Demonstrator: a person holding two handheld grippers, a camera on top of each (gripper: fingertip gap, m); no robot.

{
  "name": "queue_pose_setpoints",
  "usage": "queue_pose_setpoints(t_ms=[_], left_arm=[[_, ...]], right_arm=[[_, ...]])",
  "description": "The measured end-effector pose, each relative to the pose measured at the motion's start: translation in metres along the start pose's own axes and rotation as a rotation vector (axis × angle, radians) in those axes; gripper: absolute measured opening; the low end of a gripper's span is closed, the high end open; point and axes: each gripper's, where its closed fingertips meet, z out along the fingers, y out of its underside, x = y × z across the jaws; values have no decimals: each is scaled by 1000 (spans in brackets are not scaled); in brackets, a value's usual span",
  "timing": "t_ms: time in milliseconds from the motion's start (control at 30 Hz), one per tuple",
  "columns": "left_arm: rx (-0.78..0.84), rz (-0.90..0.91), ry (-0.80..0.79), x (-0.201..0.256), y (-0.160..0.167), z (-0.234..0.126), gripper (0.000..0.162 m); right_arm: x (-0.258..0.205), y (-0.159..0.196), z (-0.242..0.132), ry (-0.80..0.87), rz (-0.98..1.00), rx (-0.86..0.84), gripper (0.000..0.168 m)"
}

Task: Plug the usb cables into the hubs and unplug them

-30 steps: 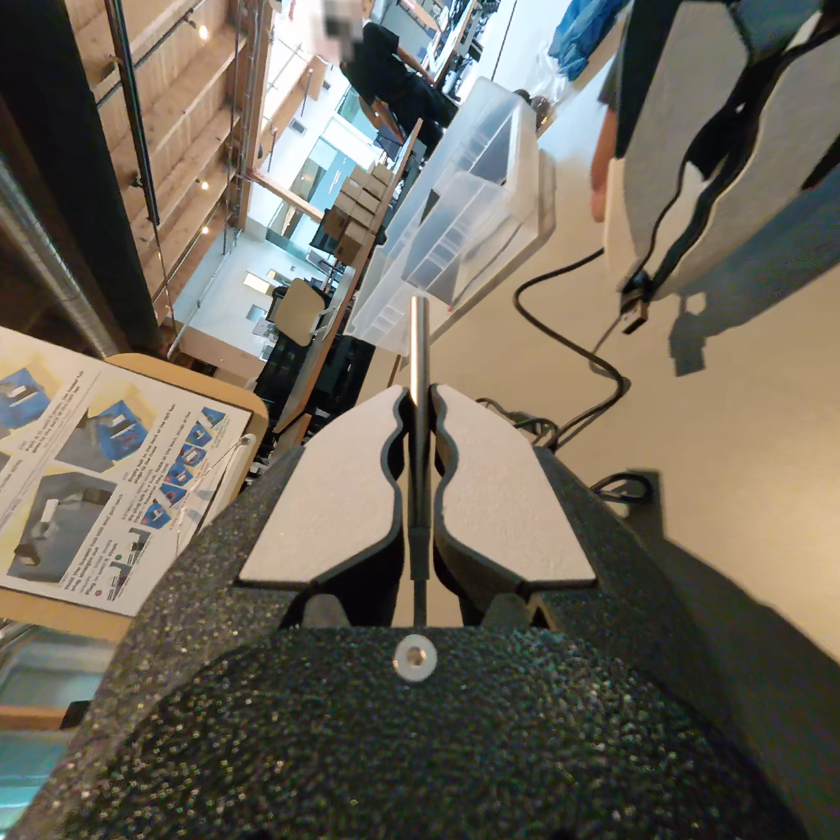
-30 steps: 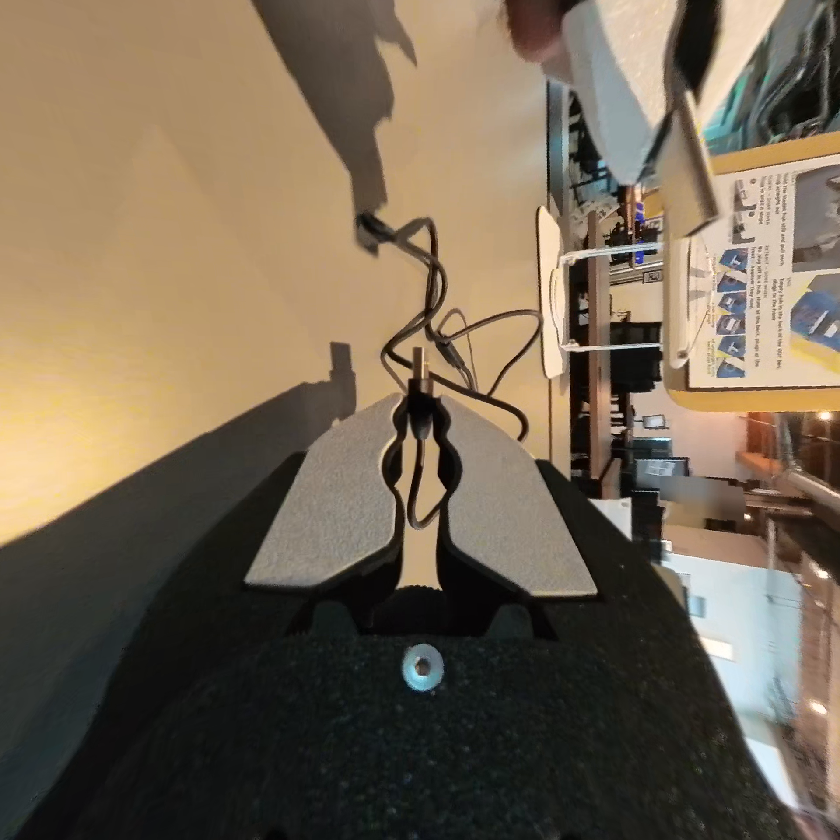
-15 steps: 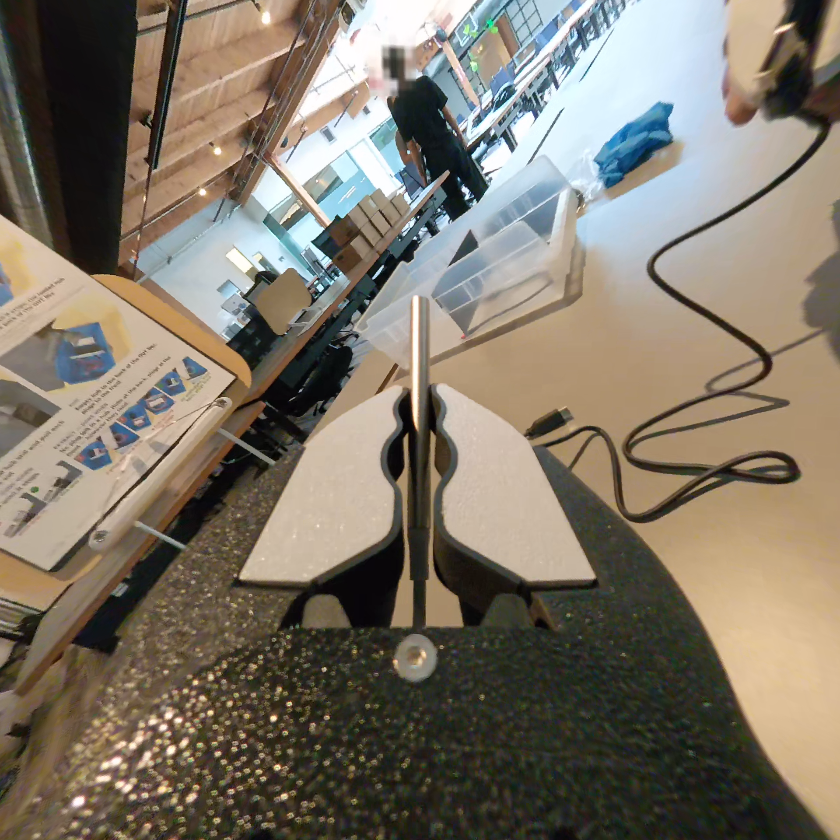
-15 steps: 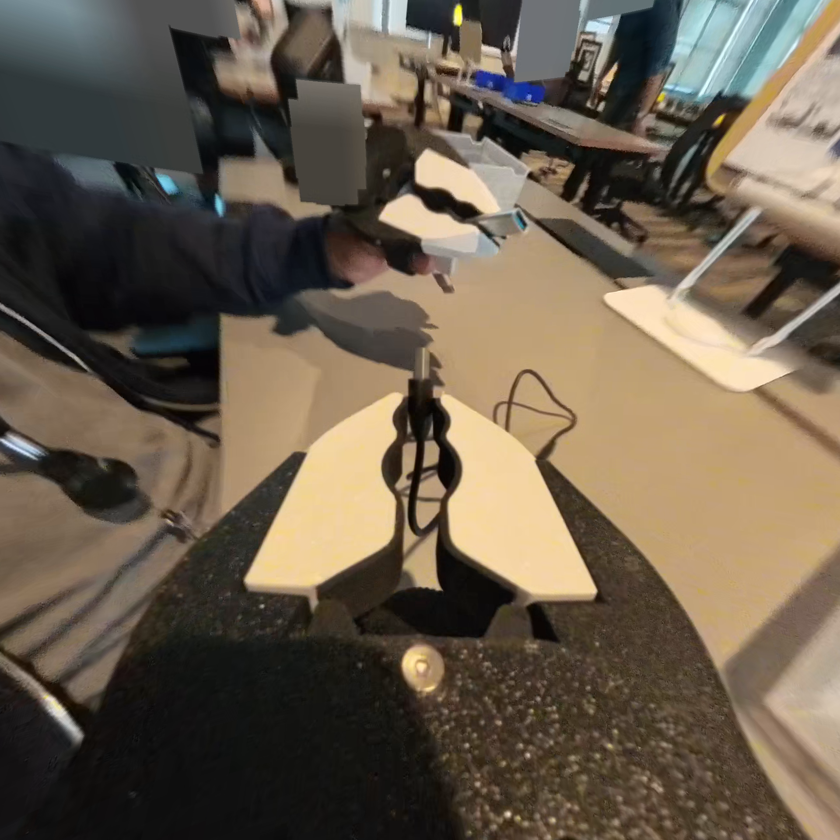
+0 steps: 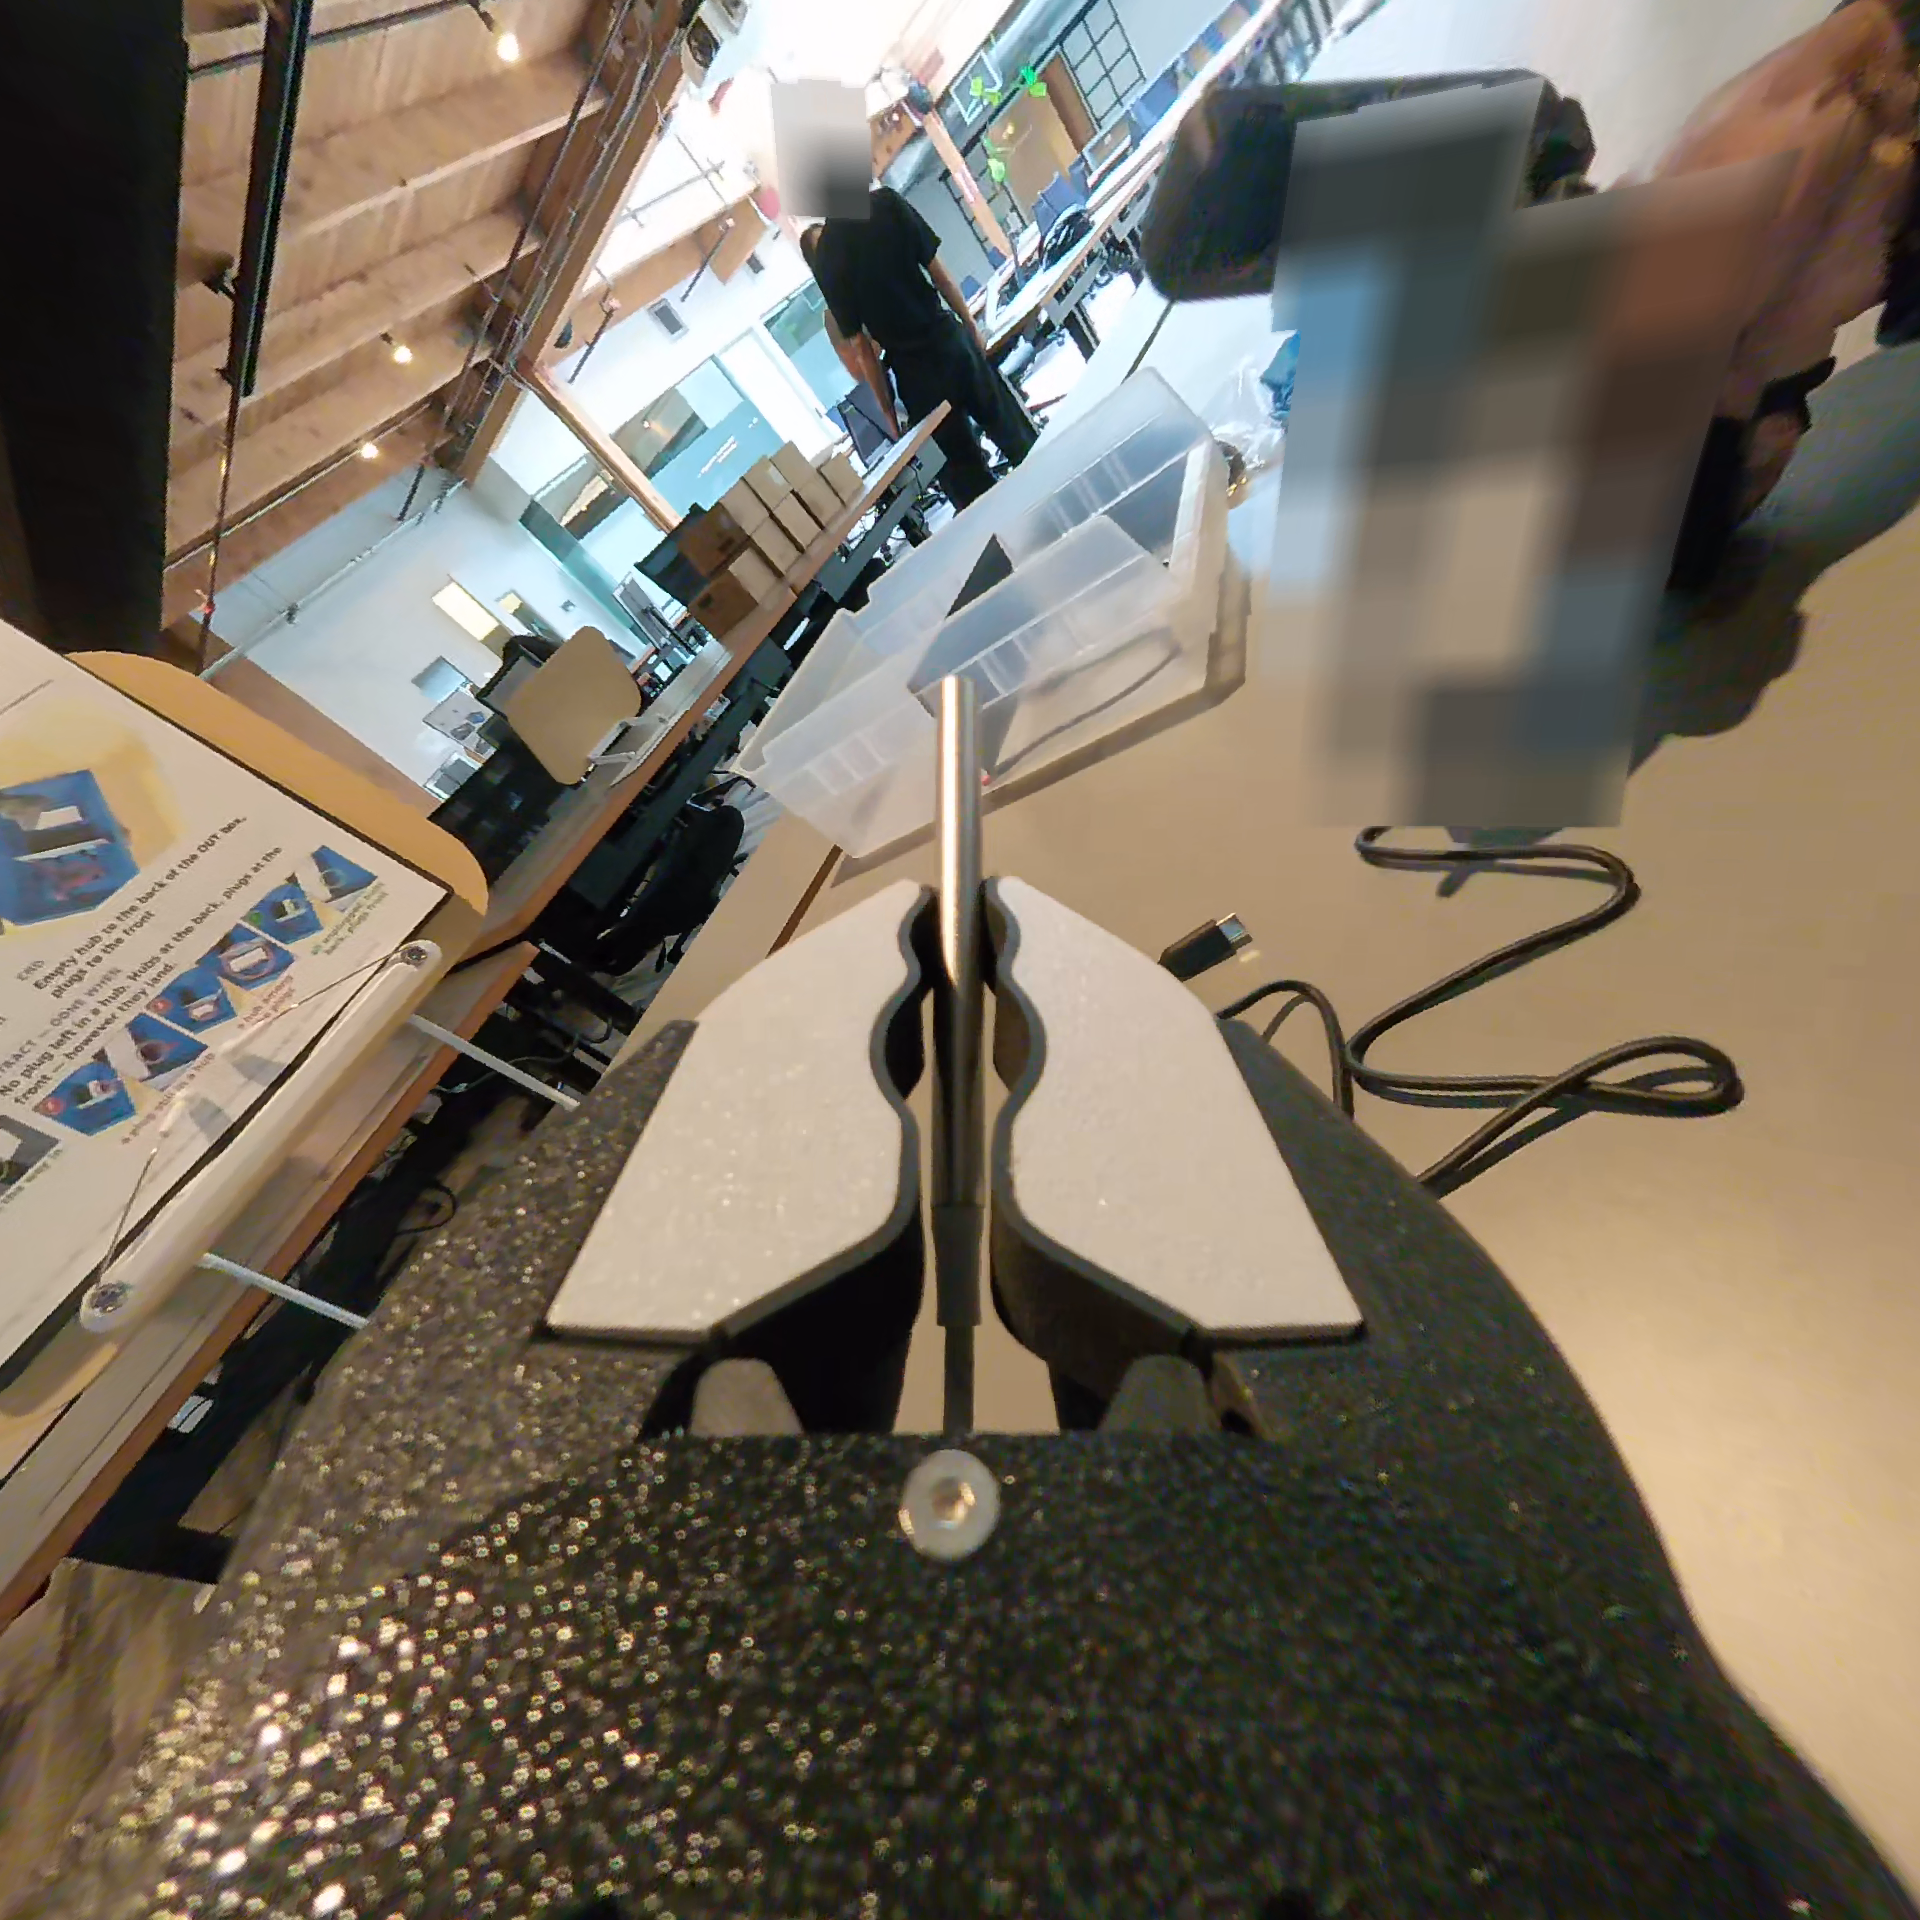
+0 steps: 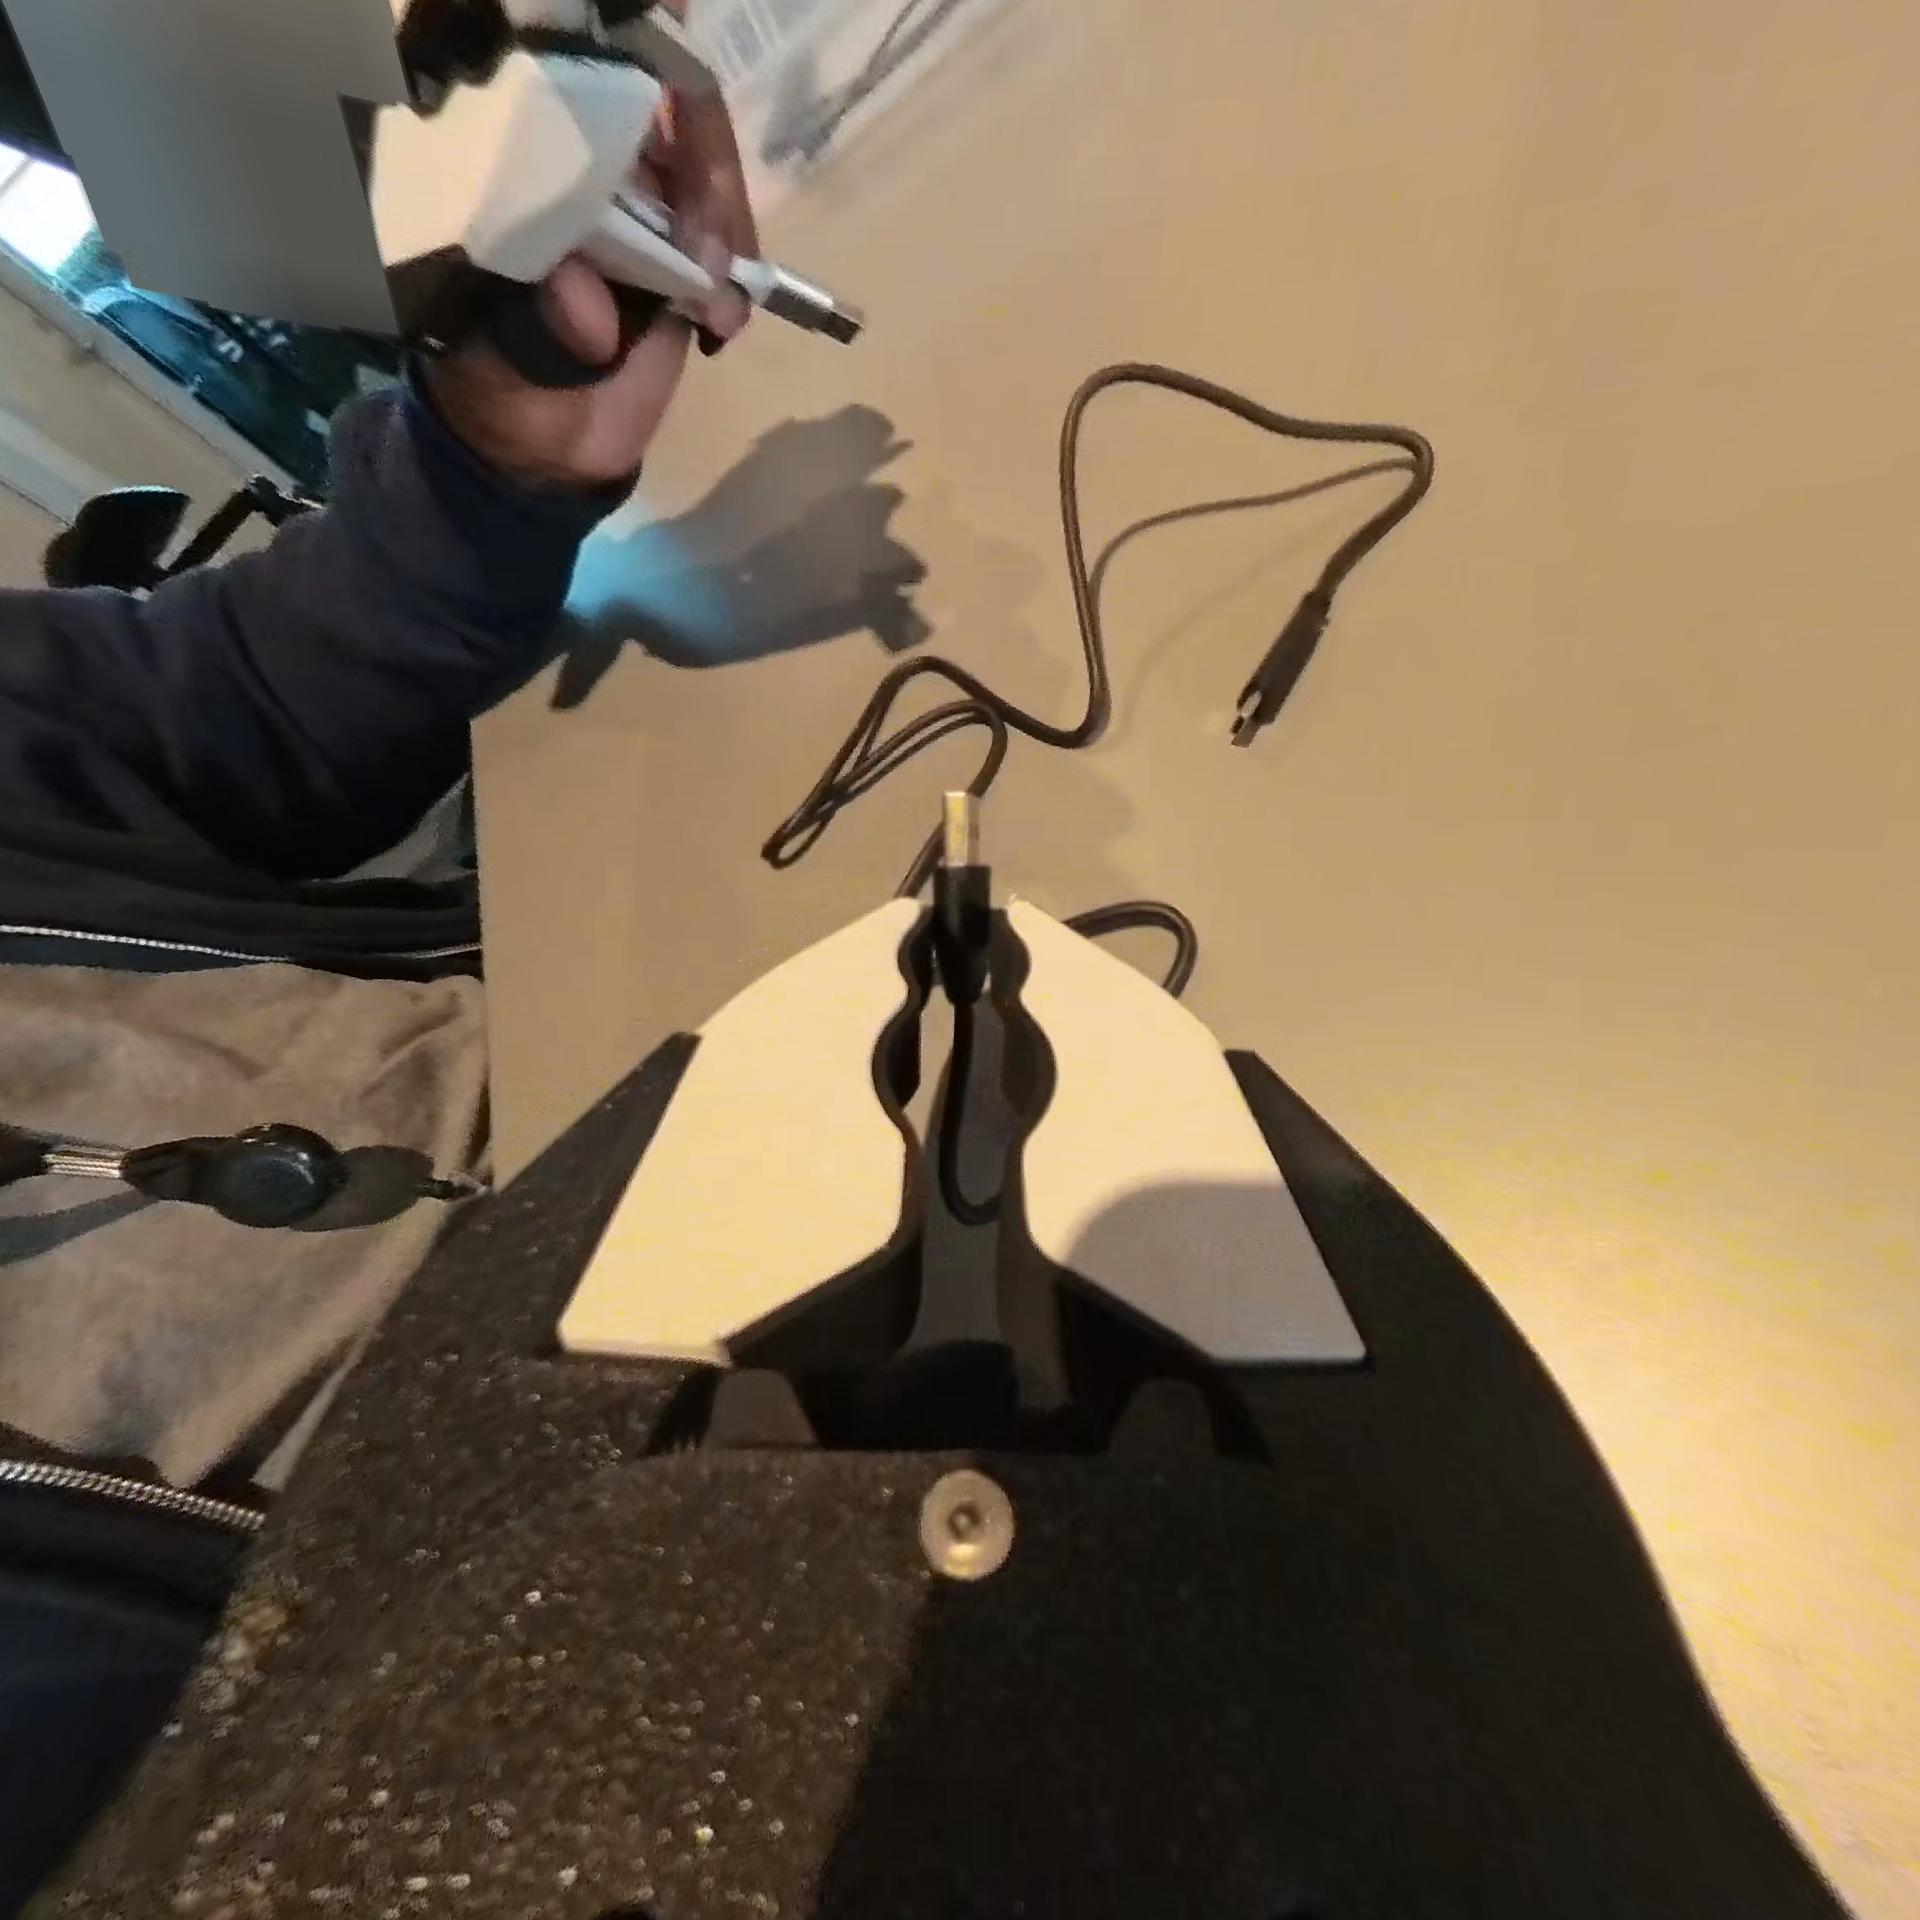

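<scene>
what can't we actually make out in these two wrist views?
- Left wrist view: the hub in the left gripper shows edge-on, so its ports are hidden.
- Left wrist view: a mosaic patch covers the right gripper.
- Right wrist view: the hub is motion-blurred; ports unreadable.
- Right wrist view: the cable behind the USB plug in the right gripper is partly hidden by the fingers.

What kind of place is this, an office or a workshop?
Probably an open-plan workshop or lab: long worktables stacked with cardboard boxes, exposed wooden ceiling beams, and an instruction sheet propped beside the bench.
</scene>
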Motion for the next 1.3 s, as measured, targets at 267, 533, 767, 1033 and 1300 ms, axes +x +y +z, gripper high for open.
queue_pose_setpoints(t_ms=[267, 533, 767, 1033, 1300], left_arm=[[0, 17, 3, 3, -2, 0, 7], [-29, 58, 18, 9, 2, 4, 7], [-37, 73, 20, 11, 2, 5, 7], [-38, 79, 19, 11, 2, 5, 7], [-38, 83, 15, 11, 1, 5, 7]], right_arm=[[23, 5, 5, 151, -45, -76, 10], [47, 10, 4, 352, -197, -166, 10], [72, -5, -12, 614, -455, -174, 10], [78, -18, -31, 810, -643, -143, 12], [62, -22, -44, 814, -724, -127, 12]])
